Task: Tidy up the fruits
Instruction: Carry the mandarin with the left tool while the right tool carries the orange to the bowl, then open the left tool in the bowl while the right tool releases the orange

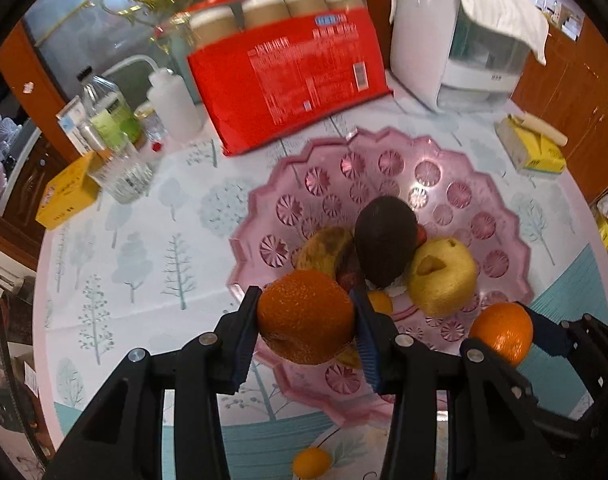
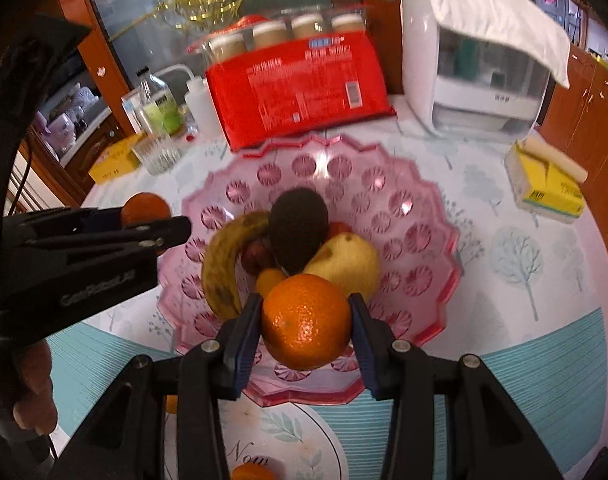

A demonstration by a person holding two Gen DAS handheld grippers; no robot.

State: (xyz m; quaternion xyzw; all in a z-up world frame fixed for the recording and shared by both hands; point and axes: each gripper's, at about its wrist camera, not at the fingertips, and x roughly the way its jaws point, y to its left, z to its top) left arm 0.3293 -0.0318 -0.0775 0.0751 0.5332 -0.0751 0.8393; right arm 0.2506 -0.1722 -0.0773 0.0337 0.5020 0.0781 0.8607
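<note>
My left gripper is shut on a rough-skinned orange, held over the near rim of a pink glass bowl. My right gripper is shut on a smooth orange above the same bowl. Inside the bowl lie a dark avocado, a spotted banana, a yellow pear and small red fruits. Each gripper shows in the other's view: the right gripper beside the left one, and the left gripper at the bowl's left edge.
A small orange fruit lies on the tablecloth in front of the bowl. Behind the bowl stand a red package, a white appliance, bottles and a glass. Yellow boxes sit at both sides.
</note>
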